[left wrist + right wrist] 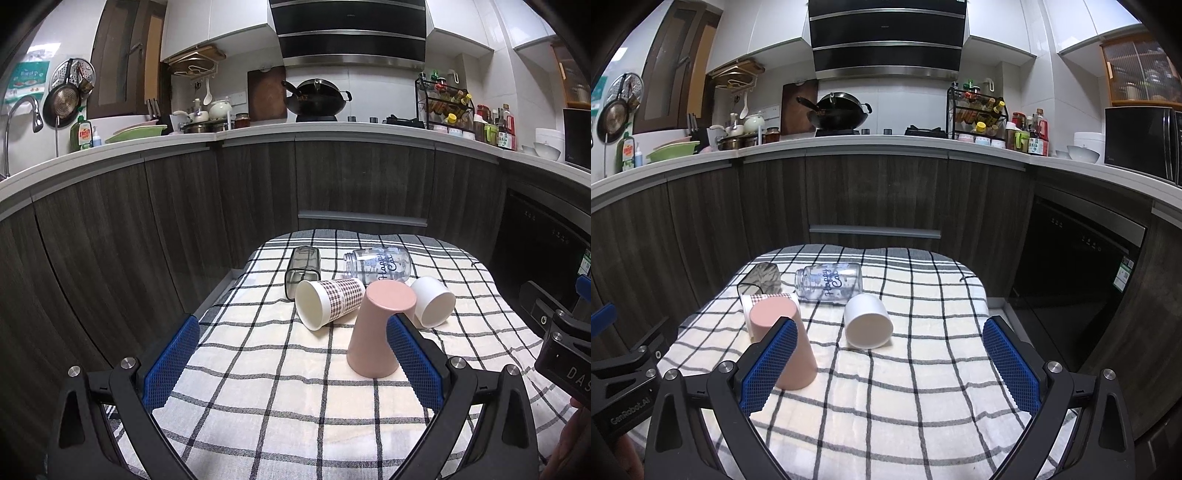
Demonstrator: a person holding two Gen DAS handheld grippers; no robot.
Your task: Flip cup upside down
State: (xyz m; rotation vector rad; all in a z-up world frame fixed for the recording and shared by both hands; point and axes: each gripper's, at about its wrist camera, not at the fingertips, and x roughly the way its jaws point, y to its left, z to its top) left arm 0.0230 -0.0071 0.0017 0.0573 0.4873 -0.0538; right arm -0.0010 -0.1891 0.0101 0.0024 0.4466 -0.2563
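Checked cloth [280, 398] covers the surface; on it the pink cup [376, 332] stands mouth-down near the middle, with a patterned paper cup [328, 301] just behind-left, a white cup [434, 301] just behind-right, and, farther back, a clear bottle [380, 264] and a dark glass [303, 271], all four lying on their sides. Left gripper [291, 363]: jaws wide open, empty, right pad just beside the pink cup, contact not resolvable. Right gripper [890, 365]: jaws wide open, empty, left pad overlapping the pink cup in view.
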